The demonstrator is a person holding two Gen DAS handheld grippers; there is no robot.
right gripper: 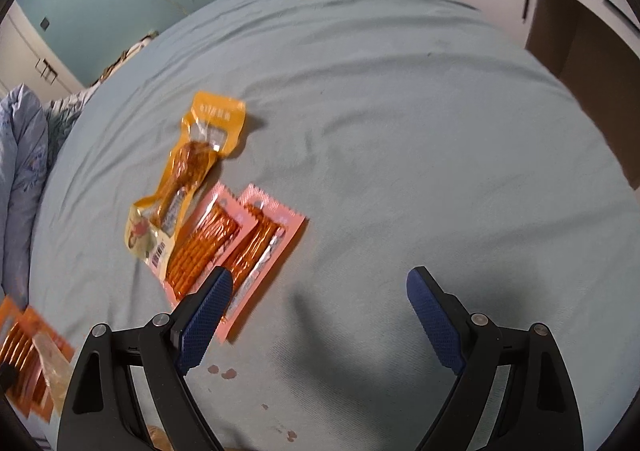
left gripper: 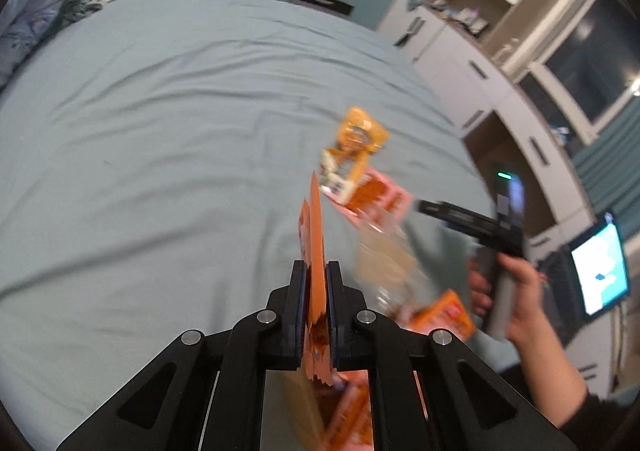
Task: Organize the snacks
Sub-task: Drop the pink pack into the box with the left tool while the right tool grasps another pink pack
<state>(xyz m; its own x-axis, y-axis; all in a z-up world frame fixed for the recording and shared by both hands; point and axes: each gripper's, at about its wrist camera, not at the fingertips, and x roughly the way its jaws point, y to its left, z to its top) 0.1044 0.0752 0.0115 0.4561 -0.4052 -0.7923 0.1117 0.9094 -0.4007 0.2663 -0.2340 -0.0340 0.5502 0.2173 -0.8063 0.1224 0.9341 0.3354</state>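
The print on the yellow snack packet (right gripper: 188, 171) is too blurred to read.

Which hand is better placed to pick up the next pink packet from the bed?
Right. The right tongs are open above the pink packets, while the left tongs already grip an orange packet.

This is a bedroom in a home: a wide bed with a pale blue-grey sheet (left gripper: 168, 139), a crumpled light blue quilt (left gripper: 36, 19), and white wall cupboards with dark handles (left gripper: 460, 63).
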